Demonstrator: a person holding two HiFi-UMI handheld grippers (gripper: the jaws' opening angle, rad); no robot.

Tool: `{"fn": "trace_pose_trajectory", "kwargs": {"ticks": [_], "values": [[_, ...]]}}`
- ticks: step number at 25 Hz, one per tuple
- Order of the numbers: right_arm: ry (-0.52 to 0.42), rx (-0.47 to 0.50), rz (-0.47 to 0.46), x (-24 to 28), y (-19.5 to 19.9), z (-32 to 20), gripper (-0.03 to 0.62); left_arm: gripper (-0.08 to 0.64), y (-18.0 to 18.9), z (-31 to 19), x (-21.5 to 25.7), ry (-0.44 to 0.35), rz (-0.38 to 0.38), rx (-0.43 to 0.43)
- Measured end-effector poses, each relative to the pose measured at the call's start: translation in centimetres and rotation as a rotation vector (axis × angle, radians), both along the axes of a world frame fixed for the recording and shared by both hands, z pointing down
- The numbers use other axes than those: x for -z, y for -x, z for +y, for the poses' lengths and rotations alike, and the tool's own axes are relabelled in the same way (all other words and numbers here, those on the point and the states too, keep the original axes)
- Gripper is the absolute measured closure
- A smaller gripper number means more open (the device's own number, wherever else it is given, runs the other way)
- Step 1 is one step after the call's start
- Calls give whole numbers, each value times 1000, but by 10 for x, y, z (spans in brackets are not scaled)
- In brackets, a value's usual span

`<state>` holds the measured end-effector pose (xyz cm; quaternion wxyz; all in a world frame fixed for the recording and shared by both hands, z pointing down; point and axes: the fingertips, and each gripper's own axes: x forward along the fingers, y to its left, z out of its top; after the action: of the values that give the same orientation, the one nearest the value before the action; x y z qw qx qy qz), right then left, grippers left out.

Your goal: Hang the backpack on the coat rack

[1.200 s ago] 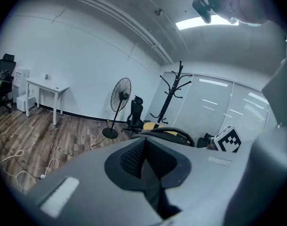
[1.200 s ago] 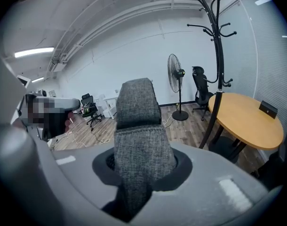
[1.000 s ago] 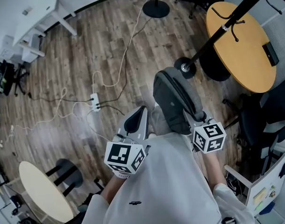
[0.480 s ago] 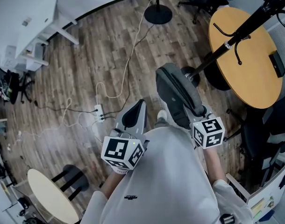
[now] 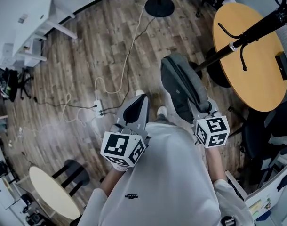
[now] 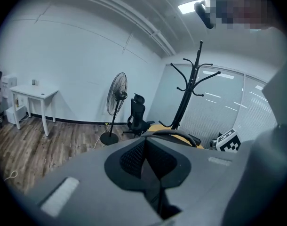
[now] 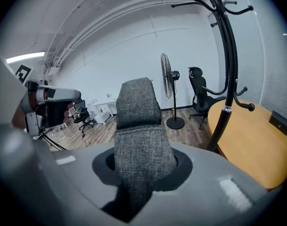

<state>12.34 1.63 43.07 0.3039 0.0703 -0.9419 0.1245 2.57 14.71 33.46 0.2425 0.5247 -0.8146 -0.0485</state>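
The grey backpack hangs in front of me, and my right gripper is shut on it at its near end. The right gripper view shows its grey woven strap clamped between the jaws of that gripper. The black coat rack slants across the upper right, its foot partly hidden behind the backpack. It stands close ahead as a tall pole with hooks. My left gripper is beside the backpack on the left, apart from it, shut with nothing between its jaws.
A round wooden table stands right behind the rack. A standing fan and a black office chair are farther back. White cables and a power strip lie on the wooden floor at the left. A white desk is at the far left.
Both grippers and the backpack have moved forward towards the coat rack and table. The rack's foot, in sight a second ago, is now mostly hidden behind the backpack. The grip is unchanged.
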Motion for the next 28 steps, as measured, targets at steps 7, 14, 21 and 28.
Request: {"fn": "trace_pose_trajectory", "kwargs": {"ticks": [7, 14, 21, 28], "values": [[43, -48, 49, -18, 9, -3, 489, 541, 18, -24, -17, 12, 48, -73], [67, -117, 56, -14, 39, -22, 489, 541, 58, -82, -8, -10, 45, -201], [41, -228, 58, -2, 84, -50, 489, 541, 113, -122, -7, -37, 74, -296], [19, -383, 30, 27, 136, -81, 489, 541, 172, -160, 11, -73, 82, -455]]}}
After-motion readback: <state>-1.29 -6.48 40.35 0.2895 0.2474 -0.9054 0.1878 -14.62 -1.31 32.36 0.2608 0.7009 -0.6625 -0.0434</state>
